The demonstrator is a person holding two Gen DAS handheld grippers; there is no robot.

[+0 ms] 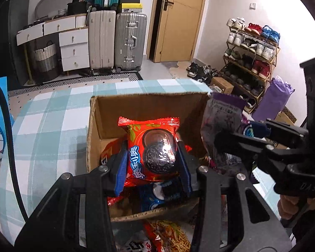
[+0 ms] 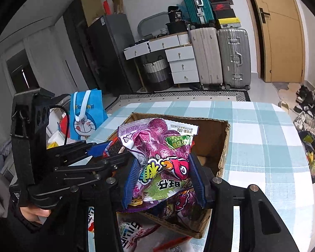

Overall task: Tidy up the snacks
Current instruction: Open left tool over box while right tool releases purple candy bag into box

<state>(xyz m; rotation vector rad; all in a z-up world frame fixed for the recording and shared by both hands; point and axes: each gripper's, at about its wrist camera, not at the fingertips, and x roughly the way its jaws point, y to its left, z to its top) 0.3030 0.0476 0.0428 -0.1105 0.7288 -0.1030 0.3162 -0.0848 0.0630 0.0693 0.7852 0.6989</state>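
Observation:
My left gripper (image 1: 152, 163) is shut on a red Oreo packet (image 1: 152, 149) and holds it over the open cardboard box (image 1: 94, 126). A blue Oreo packet (image 1: 157, 193) lies in the box below it. My right gripper (image 2: 164, 176) is shut on a purple grape-candy bag (image 2: 159, 155) and holds it over the same box (image 2: 224, 147). In the left wrist view the right gripper (image 1: 231, 138) comes in from the right with the purple bag (image 1: 220, 121). In the right wrist view the left gripper (image 2: 107, 149) comes in from the left.
The box stands on a blue-and-white checked tablecloth (image 1: 48, 126). Noodle and other snack packets (image 1: 168, 235) lie in front of the box. A blue Doraemon bag (image 2: 86, 115) stands at the table's left. Suitcases (image 1: 117, 40), drawers and a shoe rack (image 1: 252, 58) line the room behind.

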